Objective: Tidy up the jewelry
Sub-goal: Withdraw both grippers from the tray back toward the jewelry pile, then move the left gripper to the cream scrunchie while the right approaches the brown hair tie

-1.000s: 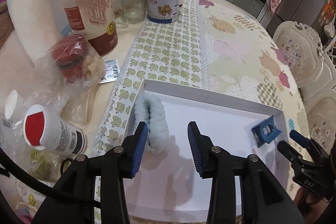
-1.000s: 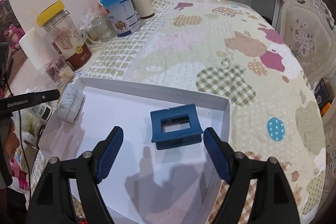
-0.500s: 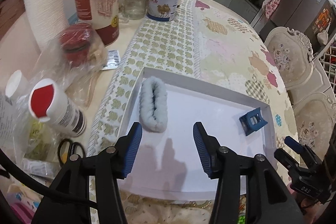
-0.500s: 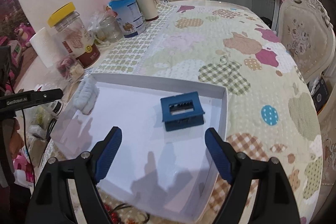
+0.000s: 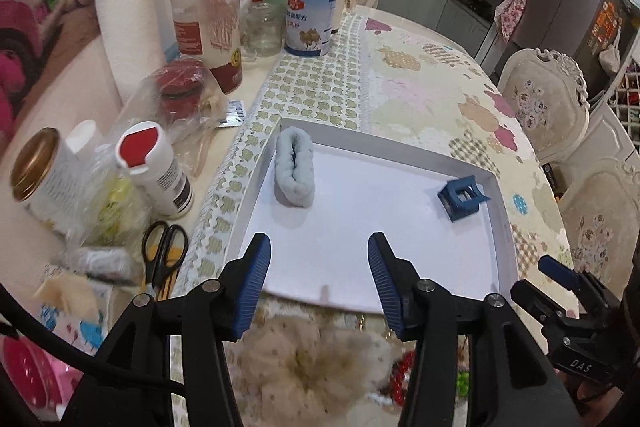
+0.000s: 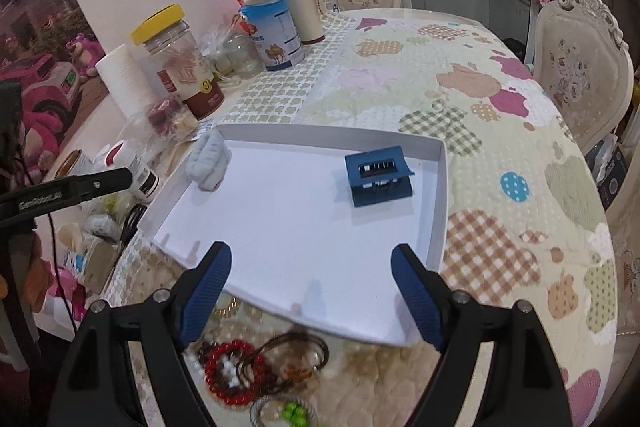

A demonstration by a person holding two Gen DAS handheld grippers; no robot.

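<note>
white tray (image 6: 438, 195) holding fluffy scrunchie (image 6: 209, 163) upper left, blue claw clip (image 6: 378, 175) upper right | middle lying bare | left gripper (image 5: 316, 281) and right gripper (image 6: 310, 293) both hovering spread, pinching nothing

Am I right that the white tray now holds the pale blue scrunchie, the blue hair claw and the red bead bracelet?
Not quite: the red bead bracelet lies on the tablecloth outside the white tray, as the right wrist view shows. The pale blue scrunchie and blue hair claw are inside.
</note>
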